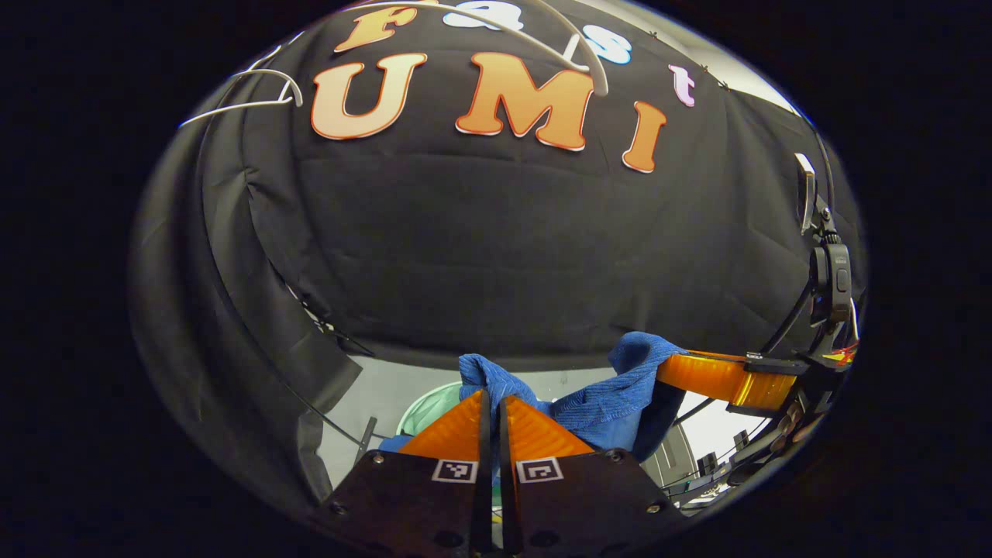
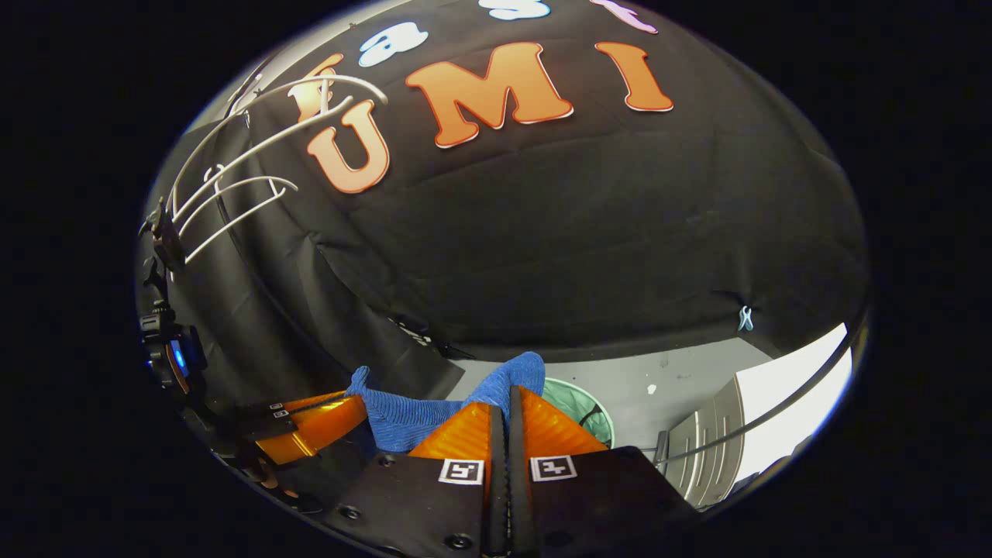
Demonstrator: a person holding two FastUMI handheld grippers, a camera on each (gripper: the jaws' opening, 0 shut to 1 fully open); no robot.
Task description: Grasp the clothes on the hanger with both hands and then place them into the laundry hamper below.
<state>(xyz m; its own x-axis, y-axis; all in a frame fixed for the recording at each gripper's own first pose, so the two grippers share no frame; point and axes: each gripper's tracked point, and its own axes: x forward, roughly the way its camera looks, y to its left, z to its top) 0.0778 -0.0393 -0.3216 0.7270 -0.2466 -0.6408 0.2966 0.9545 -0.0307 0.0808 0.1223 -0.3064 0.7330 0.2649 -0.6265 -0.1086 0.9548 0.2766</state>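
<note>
A blue knitted garment (image 1: 597, 407) hangs stretched between both grippers, off the hangers. My left gripper (image 1: 494, 399) is shut on one end of it, a tuft of cloth poking up past the fingertips. In the left gripper view the right gripper (image 1: 674, 368) pinches the other end at the right. In the right gripper view my right gripper (image 2: 504, 391) is shut on the garment (image 2: 411, 418), and the left gripper (image 2: 353, 407) grips it at lower left. A pale green mesh hamper (image 2: 585, 407) stands on the floor below, also seen in the left gripper view as the hamper (image 1: 430, 407).
White bare hangers (image 2: 256, 178) hang at the upper left against the black cloth wall; the hangers (image 1: 496, 31) also arc across the top of the left gripper view. A grey floor (image 2: 674, 380) lies below, with a pale cabinet (image 2: 717, 442) at the right.
</note>
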